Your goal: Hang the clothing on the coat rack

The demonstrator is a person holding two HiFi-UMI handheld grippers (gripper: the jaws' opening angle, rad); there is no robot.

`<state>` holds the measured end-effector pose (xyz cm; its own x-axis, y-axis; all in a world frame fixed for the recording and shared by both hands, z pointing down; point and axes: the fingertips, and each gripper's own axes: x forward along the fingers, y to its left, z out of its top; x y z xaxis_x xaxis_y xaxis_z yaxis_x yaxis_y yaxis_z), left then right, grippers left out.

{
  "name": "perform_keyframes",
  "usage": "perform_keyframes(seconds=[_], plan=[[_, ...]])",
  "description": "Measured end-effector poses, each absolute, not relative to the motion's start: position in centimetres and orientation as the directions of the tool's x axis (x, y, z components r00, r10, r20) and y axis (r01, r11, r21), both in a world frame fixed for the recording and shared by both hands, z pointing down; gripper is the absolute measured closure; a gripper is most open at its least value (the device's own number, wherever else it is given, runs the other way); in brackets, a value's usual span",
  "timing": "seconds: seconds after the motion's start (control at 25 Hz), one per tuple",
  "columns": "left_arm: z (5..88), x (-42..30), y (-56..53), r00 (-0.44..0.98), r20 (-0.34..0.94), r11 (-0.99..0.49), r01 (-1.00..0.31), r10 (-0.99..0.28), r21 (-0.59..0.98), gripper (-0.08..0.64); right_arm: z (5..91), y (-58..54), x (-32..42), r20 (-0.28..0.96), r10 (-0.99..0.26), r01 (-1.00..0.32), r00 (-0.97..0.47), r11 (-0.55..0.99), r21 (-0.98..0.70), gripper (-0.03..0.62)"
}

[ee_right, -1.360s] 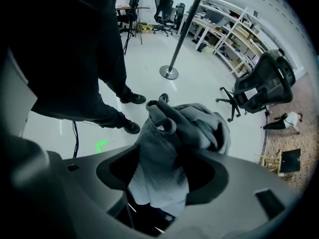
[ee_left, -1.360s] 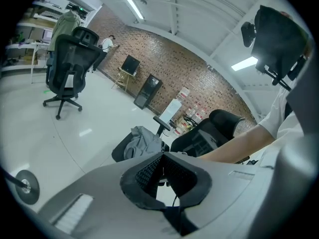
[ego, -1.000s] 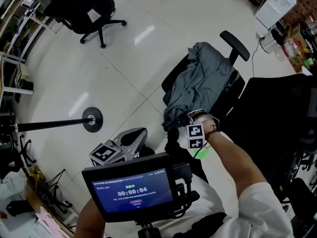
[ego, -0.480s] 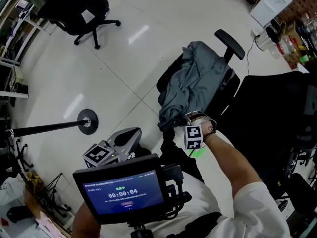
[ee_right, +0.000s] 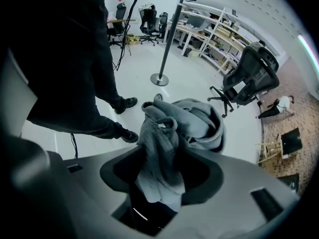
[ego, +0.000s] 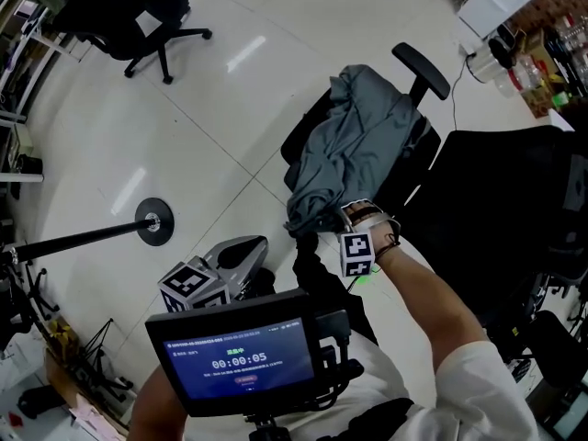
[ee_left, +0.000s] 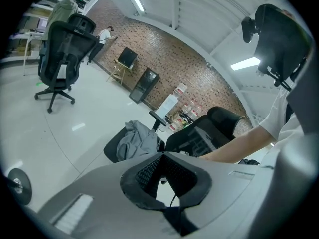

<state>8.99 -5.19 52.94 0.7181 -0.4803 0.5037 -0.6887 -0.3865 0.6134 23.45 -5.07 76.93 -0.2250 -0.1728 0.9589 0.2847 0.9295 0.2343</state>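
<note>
A grey garment [ego: 354, 141] lies heaped over the seat of a black office chair [ego: 418, 72]. My right gripper [ego: 317, 232] points steeply down at its lower edge. In the right gripper view a fold of the garment [ee_right: 159, 153] hangs in the gap of the right gripper [ee_right: 162, 158]; the jaws have just been opening and stand wide, off the cloth. My left gripper [ego: 230, 260] hovers near the body, shut with nothing in it; its jaws [ee_left: 160, 159] meet in the left gripper view. The coat rack's round base [ego: 153, 221] stands on the floor at left, its pole [ee_right: 167, 39] upright.
A large black chair back [ego: 514, 200] stands close at right. Another office chair [ego: 129, 16] sits at the far upper left. A small screen [ego: 243, 356] hangs low in the head view. Dark-trousered legs [ee_right: 94, 83] stand beside the chair. Desks and shelves line the left side.
The head view has shifted slightly. Both hands keep their places, the right one still at the garment's lower edge.
</note>
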Motion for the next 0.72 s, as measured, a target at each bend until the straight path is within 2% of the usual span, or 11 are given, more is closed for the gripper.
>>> perform_keyframes(seconds=[0.12,0.32,0.36,0.4,0.44,0.52,0.72], plan=[[53.6,10.1,-5.2,0.736,0.506,-0.397,-0.673,-0.450,0.624,0.560,77.3,-4.9,23.5,0.972,-0.145,0.330,-0.182,0.923,0.199,0.353],[54.1,11.5,-5.4,0.759,0.506,-0.425,-0.650,-0.410,0.630,0.560,77.9,-4.7,22.4,0.972,-0.103,0.290,-0.210,0.943,0.162,0.357],[54.1,11.7,-5.4,0.762,0.505,-0.430,-0.647,-0.405,0.630,0.560,77.7,-4.8,22.3,0.971,-0.101,0.275,-0.217,0.948,0.160,0.373],[54.1,11.9,-5.5,0.765,0.504,-0.434,-0.644,-0.401,0.631,0.560,77.4,-4.9,22.2,0.968,-0.104,0.256,-0.228,0.953,0.162,0.456],[54.1,12.0,-5.5,0.767,0.504,-0.437,-0.641,-0.397,0.631,0.560,77.1,-5.0,22.2,0.964,-0.109,0.231,-0.241,0.959,0.166,0.499],[54.3,12.1,-5.6,0.770,0.506,-0.441,-0.637,-0.389,0.632,0.560,76.3,-5.3,22.0,0.952,-0.132,0.149,-0.278,0.973,0.178,0.525],[55.2,12.2,-5.7,0.768,0.521,-0.455,-0.641,-0.373,0.619,0.560,73.6,-6.9,22.1,0.897,-0.252,-0.154,-0.363,0.966,0.210,0.531]])
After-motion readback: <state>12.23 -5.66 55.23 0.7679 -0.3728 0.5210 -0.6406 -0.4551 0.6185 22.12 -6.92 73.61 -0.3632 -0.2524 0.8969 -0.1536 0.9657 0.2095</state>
